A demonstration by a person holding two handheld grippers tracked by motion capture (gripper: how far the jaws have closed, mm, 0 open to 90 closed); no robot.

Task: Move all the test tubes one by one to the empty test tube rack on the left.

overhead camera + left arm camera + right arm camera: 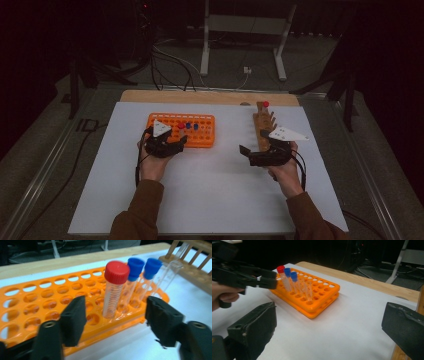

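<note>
Left gripper (pixel 115 315) with jaws parted and clear of the red-capped tube (pixel 114 290), which stands upright in the orange rack (pixel 37 302) beside two blue-capped tubes (pixel 135 277), right gripper (pixel 329 337) jaws wide and empty near the wooden rack (pixel 261 127), white table (pixel 210 190)

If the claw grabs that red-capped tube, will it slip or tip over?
The red-capped tube looks like smooth clear plastic, so it may slip unless squeezed squarely. It seems empty, so probably light. Standing upright in a hole of the orange rack, it likely won't tip while seated; laid on the table, its round body would probably roll.
</note>
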